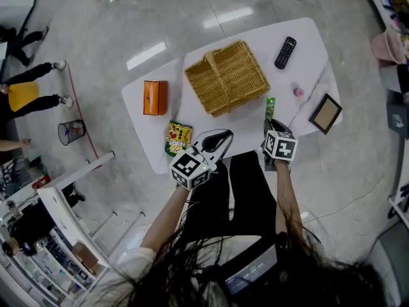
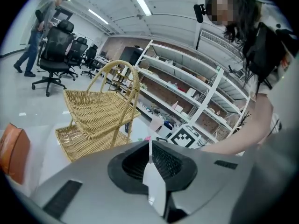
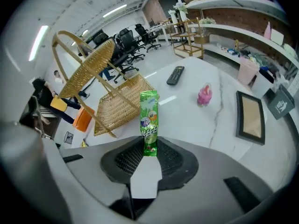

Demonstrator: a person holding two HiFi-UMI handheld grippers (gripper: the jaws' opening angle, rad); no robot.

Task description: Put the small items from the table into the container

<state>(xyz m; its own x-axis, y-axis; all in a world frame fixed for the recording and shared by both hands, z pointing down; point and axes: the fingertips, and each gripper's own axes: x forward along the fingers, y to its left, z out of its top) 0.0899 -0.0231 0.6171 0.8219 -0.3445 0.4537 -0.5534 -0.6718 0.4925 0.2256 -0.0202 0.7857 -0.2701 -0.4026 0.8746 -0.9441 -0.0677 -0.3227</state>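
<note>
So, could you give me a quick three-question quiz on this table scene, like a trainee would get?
1. True or false: the right gripper holds a green packet.
2. In the head view, what lies on the table left of the basket? A orange box, B remote, C picture frame.
3. Fill in: the left gripper's jaws are ___, with nothing between them.
Key: 1 true; 2 A; 3 shut.
</note>
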